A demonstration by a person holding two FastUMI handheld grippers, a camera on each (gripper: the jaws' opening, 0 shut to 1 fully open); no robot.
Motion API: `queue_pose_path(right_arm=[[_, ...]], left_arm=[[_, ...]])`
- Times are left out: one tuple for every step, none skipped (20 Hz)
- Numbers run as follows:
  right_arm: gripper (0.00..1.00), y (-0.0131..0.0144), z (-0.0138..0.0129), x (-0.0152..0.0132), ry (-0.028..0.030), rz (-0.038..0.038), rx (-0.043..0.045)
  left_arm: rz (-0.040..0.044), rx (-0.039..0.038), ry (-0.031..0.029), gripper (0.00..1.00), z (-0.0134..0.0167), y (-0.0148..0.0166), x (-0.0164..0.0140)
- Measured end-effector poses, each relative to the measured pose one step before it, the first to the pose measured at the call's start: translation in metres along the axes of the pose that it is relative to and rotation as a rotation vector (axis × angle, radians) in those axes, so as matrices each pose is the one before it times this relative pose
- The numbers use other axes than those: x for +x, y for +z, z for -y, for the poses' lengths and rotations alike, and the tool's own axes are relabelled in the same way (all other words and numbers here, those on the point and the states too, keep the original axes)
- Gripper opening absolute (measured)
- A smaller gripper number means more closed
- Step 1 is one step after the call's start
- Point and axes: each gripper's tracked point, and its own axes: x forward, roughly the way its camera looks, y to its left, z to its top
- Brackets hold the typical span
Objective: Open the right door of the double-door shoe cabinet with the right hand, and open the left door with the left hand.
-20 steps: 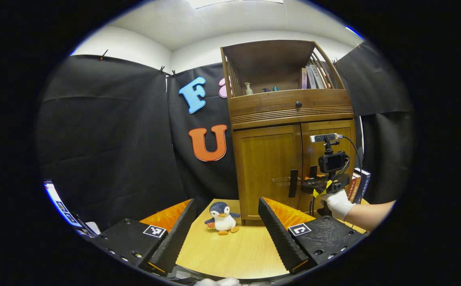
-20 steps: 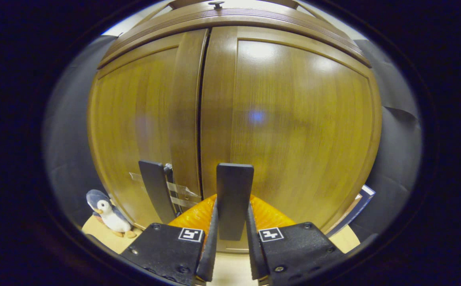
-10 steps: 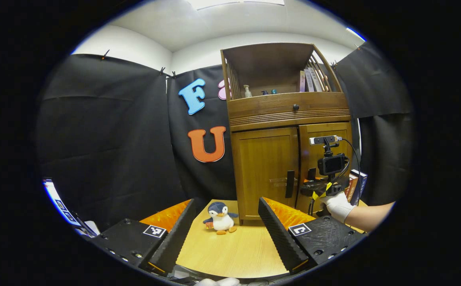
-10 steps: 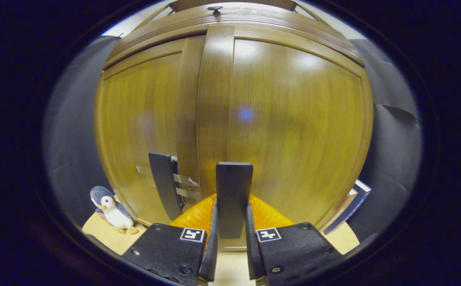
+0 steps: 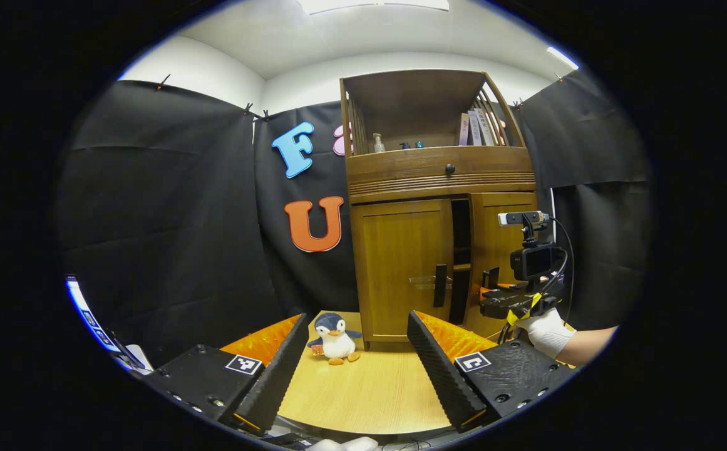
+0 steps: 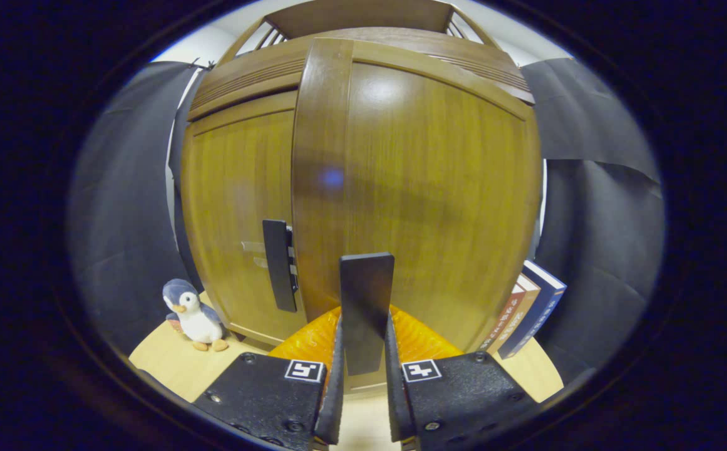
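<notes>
Shoe cabinet [image 5: 438, 207], centre-right of the left gripper view, has its right door [image 6: 413, 188] ajar.
Right gripper [image 6: 363, 351] clamps both fingers on that door's handle [image 6: 366, 300] at lower centre; left door [image 5: 401, 263] is closed. Left gripper [image 5: 357, 363] hovers wide open and empty over the table [image 5: 363, 394], near a penguin toy [image 5: 333, 330].
</notes>
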Motion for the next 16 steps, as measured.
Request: queue_pose_path(right_arm=[[0.33,-0.00244,0.00427,-0.00754,-0.00084,-0.00182,0.0016],[0.32,-0.00198,0.00519,-0.00837,-0.00174,0.00001,0.00347],[0.32,-0.00257,0.00605,-0.00895,-0.0014,0.00005,0.00058],[0.32,-0.00213,0.00545,-0.00775,-0.00195,-0.0017,0.00129],[0.31,-0.00282,0.00628,-0.00675,-0.00316,0.00016,0.00073],[0.3,-0.00158,0.00629,-0.00702,-0.00378,0.00038,0.00127],[0.31,-0.00225,0.00649,-0.00775,-0.00465,-0.00058,0.00375],[0.3,-0.00149,0.00641,-0.00627,-0.00645,-0.00164,0.00787],[0.29,-0.00237,0.00725,-0.00565,-0.00865,-0.00029,0.00805],[0.28,-0.00135,0.00724,-0.00518,-0.00855,0.00034,0.00219],[0.27,-0.0019,0.00837,-0.00509,-0.00869,0.00194,0.00064],[0.26,-0.00103,0.00723,-0.00381,-0.00869,0.00234,0.00061],[0.24,-0.00138,0.0075,-0.00365,-0.00894,0.00436,-0.00162],[0.24,-0.00043,0.00839,-0.00493,-0.00994,-0.00115,0.00016],[0.22,-0.00212,0.00858,-0.00272,-0.00982,-0.0016,0.00388],[0.2,-0.00026,0.0088,-0.00545,-0.00946,-0.0002,0.00482]], left_arm=[[-0.00029,-0.00026,-0.01212,0.96,0.00392,-0.00067,-0.00127],[-0.00027,0.00011,-0.01276,0.96,0.00365,-0.00076,-0.00119],[0.00116,0.00086,-0.0136,0.96,0.00435,-0.00034,-0.0006],[0.00058,0.00228,-0.01199,0.96,0.0043,0.00031,-0.00105],[0.00185,0.00161,-0.01219,0.96,0.00398,-0.00003,-0.00064],[0.00207,-0.00136,-0.01117,0.96,0.00376,0.00069,-0.00079],[0.00216,-0.002,-0.01626,0.96,0.00569,0.00055,0.00004],[0.00118,0.00063,-0.01529,0.96,0.00564,-0.00009,0.0012],[0.00225,0.0025,-0.01437,0.96,0.00544,0.00097,0.00072],[0.00189,0.00134,-0.01547,0.96,0.00555,0.00015,0.00025],[0.00258,0.00042,-0.01566,0.96,0.00583,0.00133,0.00003],[0.00205,0.00135,-0.01581,0.96,0.00577,0.00049,0.001],[0.00183,0.00223,-0.01386,0.96,0.00486,0.00088,0.00035],[0.00036,0.00153,-0.01408,0.96,0.00518,-0.00012,0.00042],[0.00102,-0.00029,-0.01237,0.96,0.00433,-0.00074,0.00134],[0.00084,-0.00078,-0.01238,0.96,0.00499,-0.00033,0.00081]])
